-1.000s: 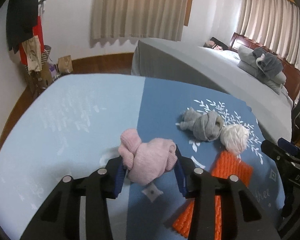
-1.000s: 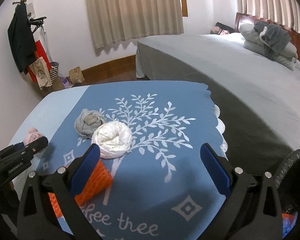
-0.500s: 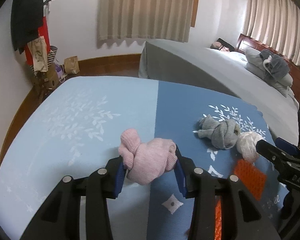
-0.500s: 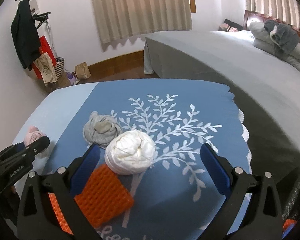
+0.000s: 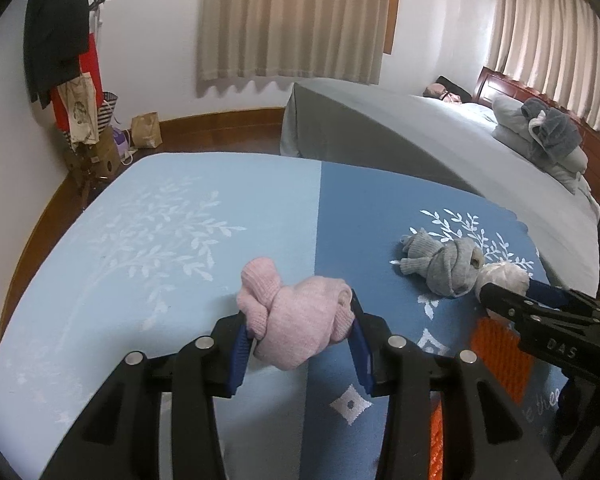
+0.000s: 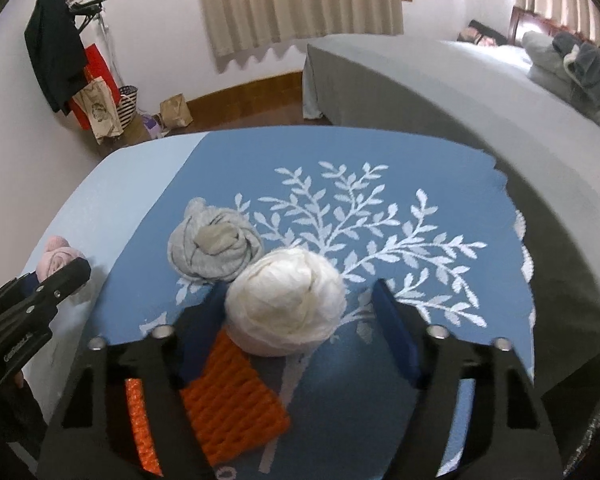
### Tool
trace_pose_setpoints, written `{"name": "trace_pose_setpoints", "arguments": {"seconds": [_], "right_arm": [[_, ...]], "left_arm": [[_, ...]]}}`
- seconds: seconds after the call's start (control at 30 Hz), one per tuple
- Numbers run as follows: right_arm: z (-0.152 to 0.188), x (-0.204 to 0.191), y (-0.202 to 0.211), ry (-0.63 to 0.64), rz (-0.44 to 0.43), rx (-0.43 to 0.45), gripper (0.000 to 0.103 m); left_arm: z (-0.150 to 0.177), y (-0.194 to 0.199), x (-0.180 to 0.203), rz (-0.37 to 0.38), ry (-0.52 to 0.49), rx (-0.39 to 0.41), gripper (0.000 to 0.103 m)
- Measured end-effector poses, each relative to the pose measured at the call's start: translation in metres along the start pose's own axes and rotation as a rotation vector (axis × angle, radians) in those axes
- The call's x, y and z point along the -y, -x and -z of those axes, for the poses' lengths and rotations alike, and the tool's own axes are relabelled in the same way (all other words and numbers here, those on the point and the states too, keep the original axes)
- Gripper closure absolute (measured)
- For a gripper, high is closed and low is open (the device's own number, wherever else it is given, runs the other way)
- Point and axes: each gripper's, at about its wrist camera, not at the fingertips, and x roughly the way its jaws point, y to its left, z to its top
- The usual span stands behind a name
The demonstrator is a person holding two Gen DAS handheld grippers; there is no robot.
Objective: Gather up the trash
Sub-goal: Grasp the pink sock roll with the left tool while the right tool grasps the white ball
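Grey sock bundle [image 6: 214,250] behind white bundle [image 6: 286,304]

I see a two-tone blue cloth-covered table [image 6: 440,152] bearing a grey bundle [image 6: 214,248], a white bundle [image 6: 286,300] and an orange mesh piece [image 6: 232,408].

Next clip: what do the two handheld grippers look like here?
Both match: the left gripper and right gripper have black angular frames with silver bolt heads and blue finger pads. White lettering marks the right gripper's side in the left wrist view.
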Motion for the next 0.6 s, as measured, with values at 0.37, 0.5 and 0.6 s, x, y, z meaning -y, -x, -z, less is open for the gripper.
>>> {"name": "trace_pose_setpoints", "arguments": {"seconds": [0.37, 0.5, 0.6], "right_arm": [[-0.001, 0.003, 0.034, -0.006, -0.035, 0.066, 0.063], [-0.002, 0.012, 0.059, -0.017, -0.023, 0.116, 0.063], [-0.001, 0.017, 0.077, -0.026, -0.024, 0.141, 0.063]], "left_arm": [[-0.005, 0.019, 0.011, 0.005, -0.017, 0.028, 0.06], [-0.007, 0.033, 0.022, 0.022, -0.026, 0.053, 0.06], [-0.008, 0.043, 0.033, 0.035, -0.039, 0.067, 0.06]]}}
